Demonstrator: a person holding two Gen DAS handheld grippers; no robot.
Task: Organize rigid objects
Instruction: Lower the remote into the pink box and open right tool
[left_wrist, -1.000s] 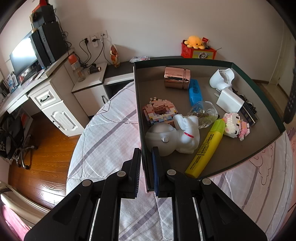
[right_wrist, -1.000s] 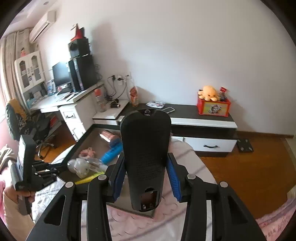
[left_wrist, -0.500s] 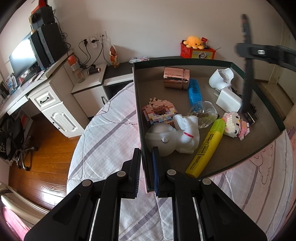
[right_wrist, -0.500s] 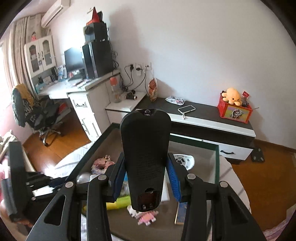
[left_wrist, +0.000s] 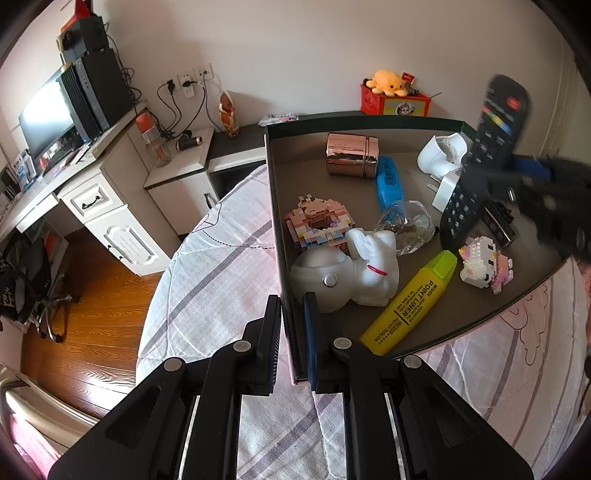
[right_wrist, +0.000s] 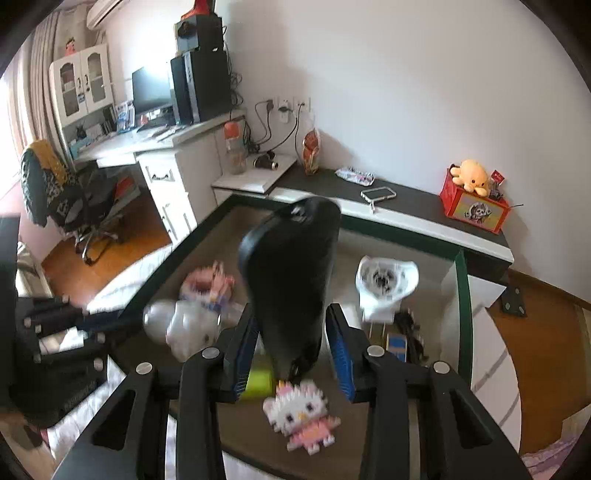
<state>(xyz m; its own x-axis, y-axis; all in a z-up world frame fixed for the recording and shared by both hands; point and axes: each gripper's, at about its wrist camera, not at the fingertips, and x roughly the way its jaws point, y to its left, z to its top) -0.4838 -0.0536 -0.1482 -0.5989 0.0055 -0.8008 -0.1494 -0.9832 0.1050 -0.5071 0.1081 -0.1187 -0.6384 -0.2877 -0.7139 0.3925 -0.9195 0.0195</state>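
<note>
Two grippers engaged: left gripper (left_wrist: 292, 321) clenched on tray wall (left_wrist: 286, 295), right gripper (right_wrist: 291, 338) loosely straddling the remote (right_wrist: 291, 273). Risk: remote toppling onto toy (right_wrist: 301, 415) beneath the jaws.

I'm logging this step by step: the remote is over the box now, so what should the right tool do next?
Probably lower a little and open fully. The remote stands nearly upright inside the box, its lower end near the yellow highlighter, while the left tool clamps the box wall. The right tool looks already loosened.

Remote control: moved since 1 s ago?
Yes. In the left wrist view the remote control, absent a second ago, now stands tilted inside the tray, its lower end near the Hello Kitty block figure.
</note>
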